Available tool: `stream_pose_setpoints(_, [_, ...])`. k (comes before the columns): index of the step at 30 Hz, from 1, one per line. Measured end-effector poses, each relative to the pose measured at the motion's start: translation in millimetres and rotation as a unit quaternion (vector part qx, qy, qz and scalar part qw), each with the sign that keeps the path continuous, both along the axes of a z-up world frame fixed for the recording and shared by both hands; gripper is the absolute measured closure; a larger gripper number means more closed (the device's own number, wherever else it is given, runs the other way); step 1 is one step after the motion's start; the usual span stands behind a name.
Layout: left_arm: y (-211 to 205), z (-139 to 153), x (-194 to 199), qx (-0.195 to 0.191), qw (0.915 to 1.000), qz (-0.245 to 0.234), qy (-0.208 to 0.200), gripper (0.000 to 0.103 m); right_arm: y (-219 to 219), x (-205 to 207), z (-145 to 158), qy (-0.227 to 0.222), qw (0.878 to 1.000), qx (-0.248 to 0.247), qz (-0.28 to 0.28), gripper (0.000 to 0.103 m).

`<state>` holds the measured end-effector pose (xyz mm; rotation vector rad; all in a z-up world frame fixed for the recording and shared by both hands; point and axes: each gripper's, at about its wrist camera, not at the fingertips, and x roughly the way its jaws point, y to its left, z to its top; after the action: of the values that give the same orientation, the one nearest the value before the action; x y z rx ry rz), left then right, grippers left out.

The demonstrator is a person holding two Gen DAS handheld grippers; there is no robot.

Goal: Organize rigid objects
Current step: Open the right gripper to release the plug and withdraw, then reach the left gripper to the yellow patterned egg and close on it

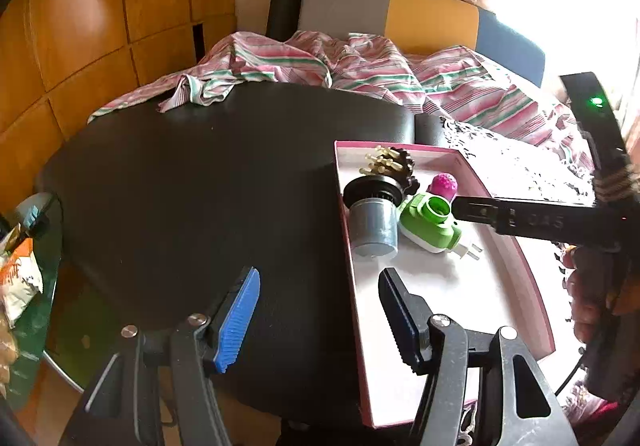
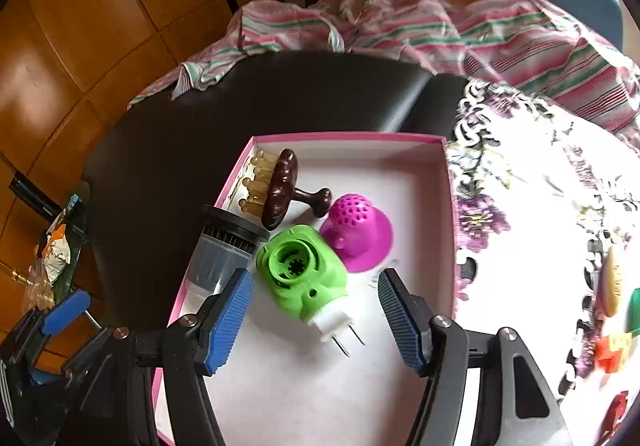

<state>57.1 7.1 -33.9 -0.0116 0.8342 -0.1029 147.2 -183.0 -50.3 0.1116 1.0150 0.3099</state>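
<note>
A pink box (image 2: 448, 206) with a white floor holds a green plug-in device (image 2: 304, 274), a magenta perforated cap (image 2: 358, 232), a brown massage brush with amber pins (image 2: 280, 186) and a clear grey cup with a black rim (image 2: 224, 246). My right gripper (image 2: 314, 318) is open, empty, and hovers just above the green device's plug end. My left gripper (image 1: 318, 312) is open and empty, straddling the box's left wall (image 1: 352, 270). The same objects show in the left wrist view: green device (image 1: 428, 222), cup (image 1: 374, 224), magenta cap (image 1: 444, 184), brush (image 1: 394, 162).
The box sits on a black cushioned seat (image 1: 192, 186) next to a floral cloth (image 2: 540, 206). Small colourful items (image 2: 612, 350) lie on the cloth at the right. A striped sheet (image 1: 360, 66) lies behind. Snack bags (image 1: 20, 278) are at the left.
</note>
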Motion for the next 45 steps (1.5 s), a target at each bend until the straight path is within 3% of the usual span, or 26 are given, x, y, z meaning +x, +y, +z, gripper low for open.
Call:
stream_pose_setpoints(15, [-31.3,10.9,-6.2,0.015,0.9991,-0.037,-0.011,0.04,-62.4,-40.6,34.4,-0.047,0.998,-0.005,-0.043,0.037])
stream_pose_setpoints(28, [-72.6,19.0,-6.3,0.027,0.9958,-0.085,-0.019,0.04,-182.0,-68.6,46.6,-0.057,0.985,-0.03,-0.162,0.037])
stream_pose_setpoints(35, [-101.0,23.3,-3.2,0.034,0.9926,-0.115,-0.021,0.04,-264.4,-86.5,44.7,-0.062,0.962,-0.043,-0.264,0.037])
stream_pose_setpoints(41, [-126.1,24.0,2.2,0.038,0.9895,-0.138,-0.016,0.04,-335.6,-110.7,22.2,-0.067,0.918,-0.023,-0.391,0.037])
stream_pose_setpoints(45, [-147.1,25.4,7.6,0.033,0.9873,-0.155,-0.013,0.04,-362.6,-119.7,13.9,-0.048,0.897,-0.004,-0.439,0.037])
